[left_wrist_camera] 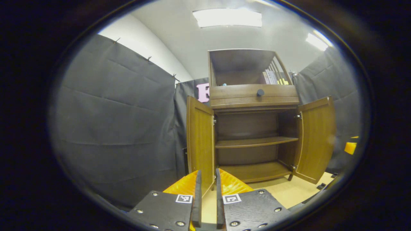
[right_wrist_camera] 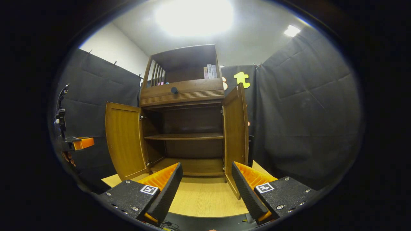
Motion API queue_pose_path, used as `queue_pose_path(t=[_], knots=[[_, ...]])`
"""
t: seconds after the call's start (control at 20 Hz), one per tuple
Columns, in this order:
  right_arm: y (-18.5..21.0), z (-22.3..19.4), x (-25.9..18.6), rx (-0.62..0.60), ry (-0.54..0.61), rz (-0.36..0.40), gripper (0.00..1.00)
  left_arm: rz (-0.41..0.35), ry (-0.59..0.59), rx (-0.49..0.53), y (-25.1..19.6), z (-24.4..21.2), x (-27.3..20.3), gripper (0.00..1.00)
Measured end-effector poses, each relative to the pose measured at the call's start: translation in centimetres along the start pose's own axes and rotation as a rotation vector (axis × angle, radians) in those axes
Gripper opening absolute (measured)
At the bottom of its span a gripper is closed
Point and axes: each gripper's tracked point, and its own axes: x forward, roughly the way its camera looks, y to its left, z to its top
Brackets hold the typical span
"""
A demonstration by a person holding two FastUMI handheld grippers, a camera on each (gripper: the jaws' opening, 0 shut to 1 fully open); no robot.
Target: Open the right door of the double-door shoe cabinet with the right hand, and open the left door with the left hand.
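The shoe cabinet [right_wrist_camera: 189, 128] stands on the tabletop [right_wrist_camera: 205, 199] with its left door [left_wrist_camera: 200, 141] and right door [right_wrist_camera: 236, 134] both swung wide, shelves bare inside. The left gripper [left_wrist_camera: 207, 195] has its jaws nearly clenched on nothing; the right gripper [right_wrist_camera: 207, 189] is released.
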Motion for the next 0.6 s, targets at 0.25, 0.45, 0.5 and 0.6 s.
queue_pose_path(t=[0.25, 0.45, 0.5, 0.6], knots=[[-0.1, -0.4, -1.4, -0.004, -0.002, 0.002, 0.94, 0.003, -0.014, 0.022, 0.0, 0.4, -2.4, 0.24], [0.1, -0.6, -2.0, 0.004, 0.003, 0.002, 0.94, 0.012, -0.019, 0.029, 0.3, 0.7, -3.8, 0.42], [0.1, -0.6, -2.0, 0.003, 0.003, 0.003, 0.94, 0.018, -0.019, 0.039, 0.5, 0.6, -4.1, 0.51], [0.2, -0.5, -2.1, 0.002, 0.001, 0.004, 0.94, 0.009, -0.018, 0.052, 0.3, 0.5, -4.4, 0.69]])
